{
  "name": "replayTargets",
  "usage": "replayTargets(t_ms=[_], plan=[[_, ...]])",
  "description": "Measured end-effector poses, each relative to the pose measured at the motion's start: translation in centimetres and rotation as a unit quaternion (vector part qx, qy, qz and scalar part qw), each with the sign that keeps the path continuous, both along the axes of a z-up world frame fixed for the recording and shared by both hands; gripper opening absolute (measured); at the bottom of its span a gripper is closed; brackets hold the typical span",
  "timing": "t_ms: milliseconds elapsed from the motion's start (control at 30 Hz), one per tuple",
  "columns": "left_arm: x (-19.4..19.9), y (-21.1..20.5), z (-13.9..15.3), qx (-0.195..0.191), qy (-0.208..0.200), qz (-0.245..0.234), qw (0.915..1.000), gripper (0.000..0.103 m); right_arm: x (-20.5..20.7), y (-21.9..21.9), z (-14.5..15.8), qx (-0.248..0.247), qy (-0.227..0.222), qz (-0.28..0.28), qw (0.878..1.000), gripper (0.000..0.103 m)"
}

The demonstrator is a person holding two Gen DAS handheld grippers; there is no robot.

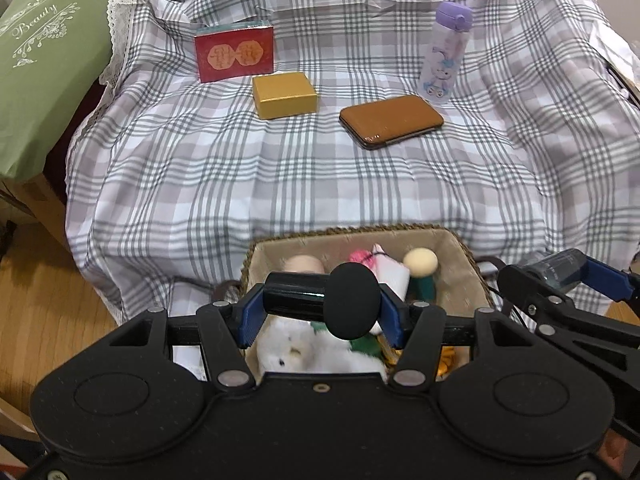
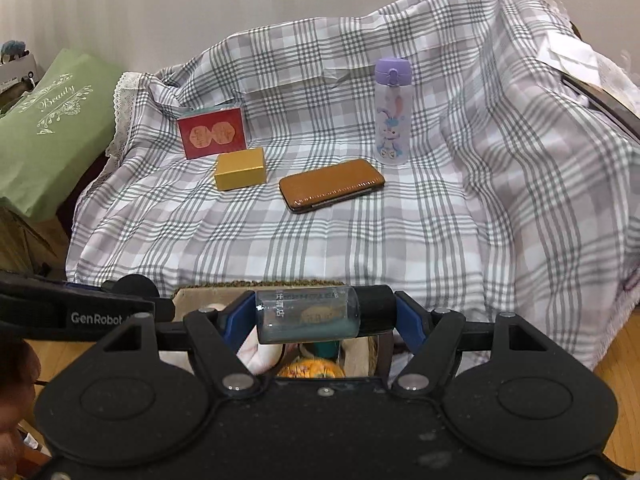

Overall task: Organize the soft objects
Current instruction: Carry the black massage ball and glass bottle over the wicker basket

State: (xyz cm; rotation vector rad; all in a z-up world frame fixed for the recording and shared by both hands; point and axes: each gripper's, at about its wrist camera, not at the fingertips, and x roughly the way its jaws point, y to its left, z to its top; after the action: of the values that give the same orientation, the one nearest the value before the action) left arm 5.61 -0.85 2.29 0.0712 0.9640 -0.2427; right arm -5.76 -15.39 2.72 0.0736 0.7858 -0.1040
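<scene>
My left gripper (image 1: 320,304) is shut on a black microphone (image 1: 296,296), held crosswise between the blue pads with its round foam head (image 1: 352,306) to the right. My right gripper (image 2: 320,316) is shut on a small clear bottle (image 2: 308,316) with a black cap, also lying crosswise. Both hang just above a lined wicker basket (image 1: 452,248) on the floor in front of the sofa. The basket holds a white plush toy (image 1: 304,352), a pink and white soft item (image 1: 376,264) and a cream ball (image 1: 420,262). The right gripper (image 1: 560,276) shows at the left view's right edge.
A plaid cloth (image 2: 360,240) covers the sofa. On it sit a red box (image 2: 212,132), a yellow box (image 2: 240,168), a brown case (image 2: 332,186) and an upright purple-lidded bottle (image 2: 392,112). A green bag (image 2: 52,128) stands at the left. Wooden floor lies on both sides.
</scene>
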Motion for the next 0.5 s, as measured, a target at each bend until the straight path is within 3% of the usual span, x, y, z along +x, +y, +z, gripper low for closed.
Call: replayTargets(t_ms=[200, 500], plan=[[-0.7, -0.2, 0.1, 0.007, -0.001, 0.012, 0.9999, 0.055, -1.5, -0.6, -0.1, 0.011, 0.022, -0.021, 0.999, 0.071], [1.1, -0.9, -0.6, 0.009, 0.035, 0.006, 0.9993, 0.055, -1.1, -0.9, -0.4, 0.016, 0.045, -0.039, 0.998, 0.071]])
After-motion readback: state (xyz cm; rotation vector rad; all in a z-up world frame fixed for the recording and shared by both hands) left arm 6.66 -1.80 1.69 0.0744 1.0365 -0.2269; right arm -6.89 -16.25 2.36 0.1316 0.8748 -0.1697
